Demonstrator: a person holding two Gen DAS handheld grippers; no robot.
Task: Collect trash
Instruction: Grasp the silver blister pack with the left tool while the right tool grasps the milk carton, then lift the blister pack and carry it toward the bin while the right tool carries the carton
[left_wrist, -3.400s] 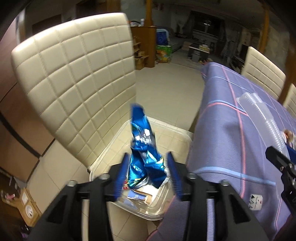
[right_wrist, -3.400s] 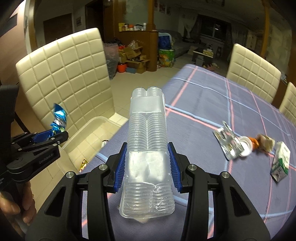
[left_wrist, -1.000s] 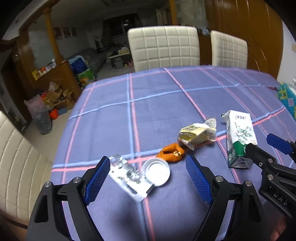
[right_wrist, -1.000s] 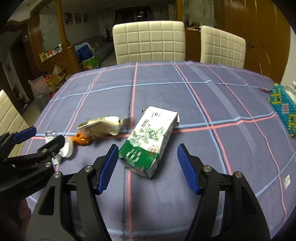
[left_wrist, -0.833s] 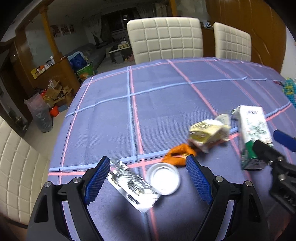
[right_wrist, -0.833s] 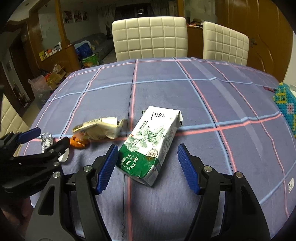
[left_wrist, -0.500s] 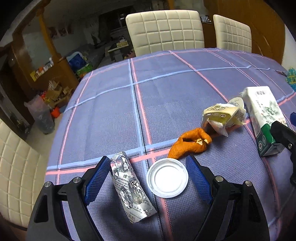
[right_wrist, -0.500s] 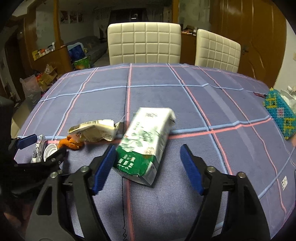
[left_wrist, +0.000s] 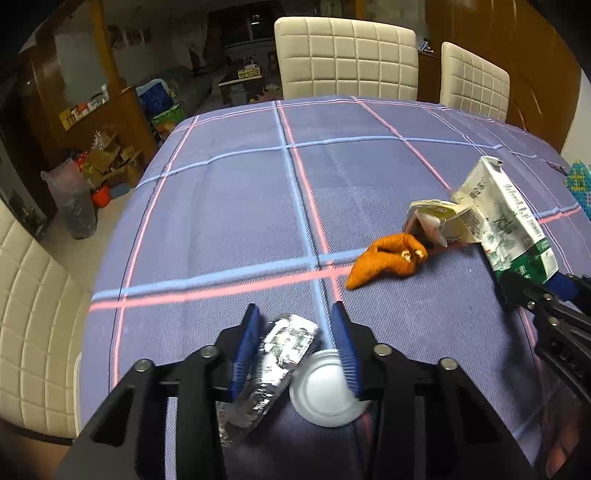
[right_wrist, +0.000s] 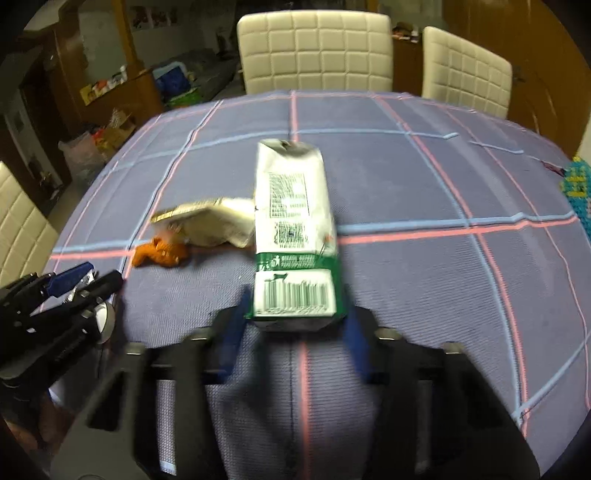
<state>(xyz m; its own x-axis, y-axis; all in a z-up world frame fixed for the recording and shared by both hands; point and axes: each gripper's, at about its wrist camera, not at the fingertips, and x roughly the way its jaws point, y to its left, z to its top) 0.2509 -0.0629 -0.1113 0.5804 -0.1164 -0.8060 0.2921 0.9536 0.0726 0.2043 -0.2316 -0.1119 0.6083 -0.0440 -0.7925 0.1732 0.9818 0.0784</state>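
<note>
Both tongs had just been closing: the left gripper pinched the foil pack, the right gripper the carton; gripped only at its end, the carton could tip out.

readable marks: few
carton: barcode on its white end panel and a green band with white print; blocks of small print higher up, too blurred to read.
</note>
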